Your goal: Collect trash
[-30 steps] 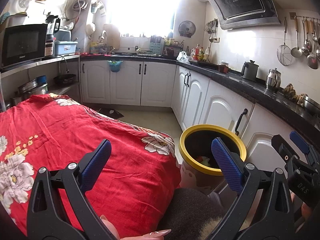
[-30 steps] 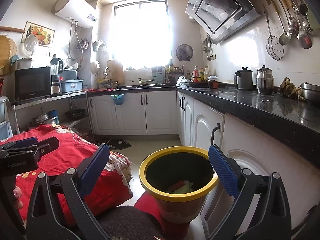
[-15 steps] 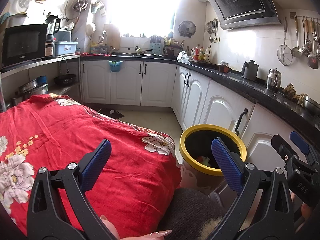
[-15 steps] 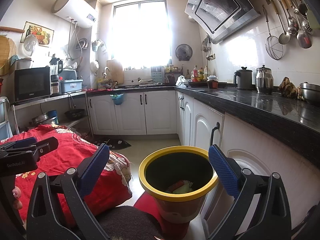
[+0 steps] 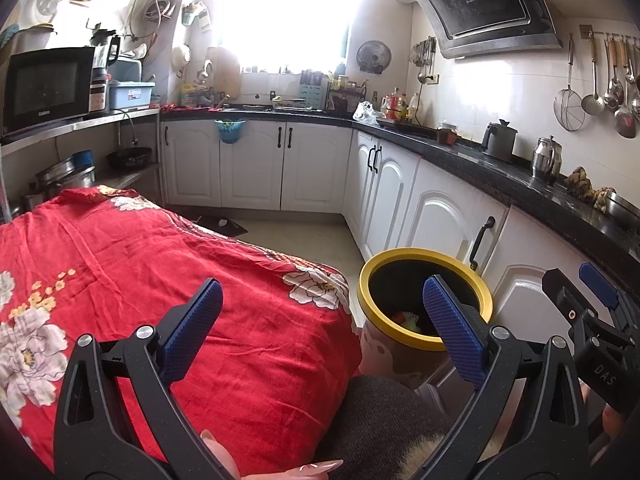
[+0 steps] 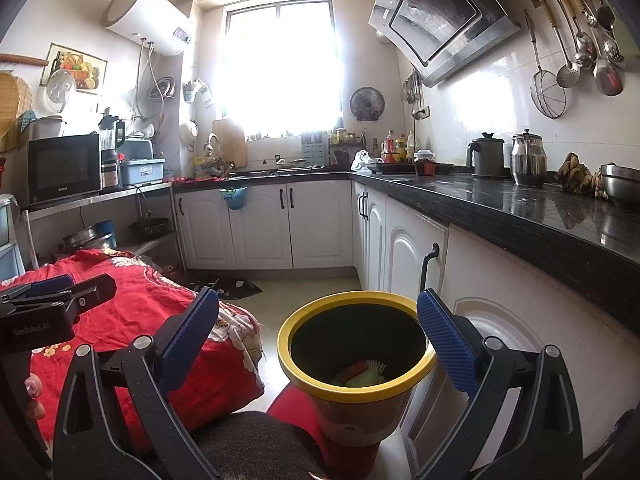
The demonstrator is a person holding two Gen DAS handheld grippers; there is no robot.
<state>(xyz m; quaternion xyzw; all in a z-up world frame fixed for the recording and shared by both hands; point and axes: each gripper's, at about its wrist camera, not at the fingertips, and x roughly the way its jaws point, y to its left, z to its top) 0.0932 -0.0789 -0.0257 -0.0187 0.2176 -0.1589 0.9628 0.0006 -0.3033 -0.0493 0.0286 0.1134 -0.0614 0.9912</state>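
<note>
Right wrist view, my right gripper (image 6: 318, 322) wide, empty, yellow-rimmed bin (image 6: 356, 394) just ahead between fingers, trash (image 6: 360, 374) inside, left gripper (image 5: 322, 314) wide over red cloth (image 5: 160, 280).

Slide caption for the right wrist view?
Open right gripper above yellow-rimmed bin holding scraps, beside red tablecloth.

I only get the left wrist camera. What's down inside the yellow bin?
Observer: The right wrist view looks deeper into the bin: a red scrap, something pale green and a frilly white paper.
Operator: Is the other gripper holding any trash?
Observer: No. The right gripper has its fingers wide apart with nothing between them.
Operator: What's the bin standing on?
Observer: Something red; I cannot tell what.
</note>
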